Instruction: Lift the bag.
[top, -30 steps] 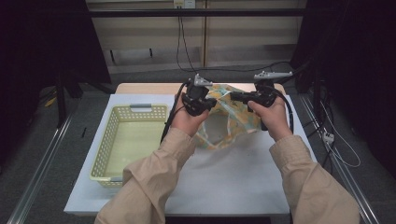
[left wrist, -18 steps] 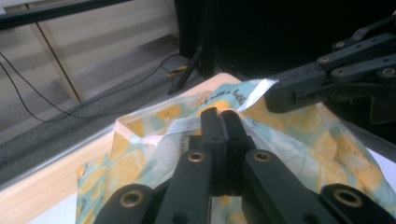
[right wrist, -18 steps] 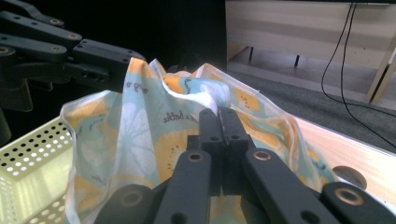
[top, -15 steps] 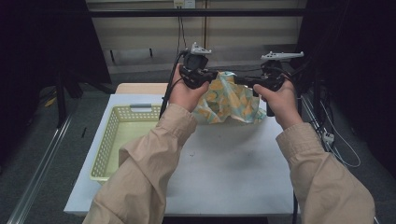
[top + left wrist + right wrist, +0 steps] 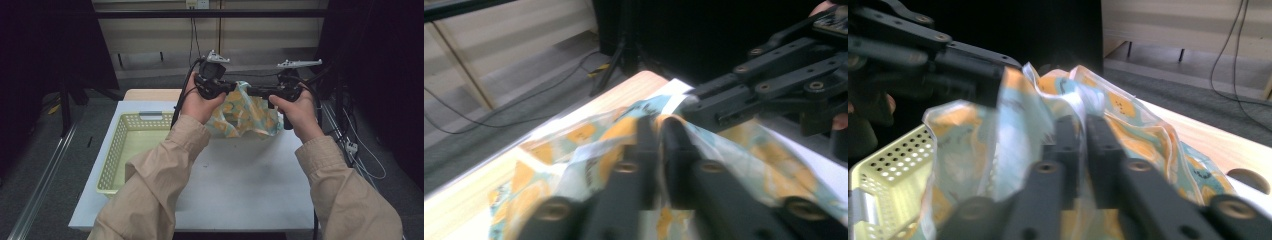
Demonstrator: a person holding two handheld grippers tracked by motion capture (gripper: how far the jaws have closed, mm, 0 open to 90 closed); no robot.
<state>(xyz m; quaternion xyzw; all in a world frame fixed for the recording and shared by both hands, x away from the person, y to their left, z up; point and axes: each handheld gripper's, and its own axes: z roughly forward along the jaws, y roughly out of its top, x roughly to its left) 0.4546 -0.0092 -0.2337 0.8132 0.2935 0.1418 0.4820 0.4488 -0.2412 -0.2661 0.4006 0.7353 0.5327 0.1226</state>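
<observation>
A cloth (image 5: 245, 116) printed in pale blue and orange hangs bunched above the white table (image 5: 240, 185), held up by its top edge. My left gripper (image 5: 233, 90) points right and pinches that edge; its own view has the cloth (image 5: 584, 145) caught between its nearly closed jaws (image 5: 659, 122). My right gripper (image 5: 253, 92) points left, tip to tip with the left one, and the cloth (image 5: 1143, 132) is clamped between its jaws (image 5: 1079, 122). Both pairs of jaws have just been opening slightly, with the fabric still between them.
A pale yellow perforated basket (image 5: 112, 160) stands on the table's left side, below and left of the cloth; its wall (image 5: 893, 155) appears in the right gripper view. A wooden tabletop edge (image 5: 624, 95) and floor cables lie beyond the table.
Both hands have risen together with the cloth, which left the table and now hangs gathered between the two grippers. The grippers have come closer together.
</observation>
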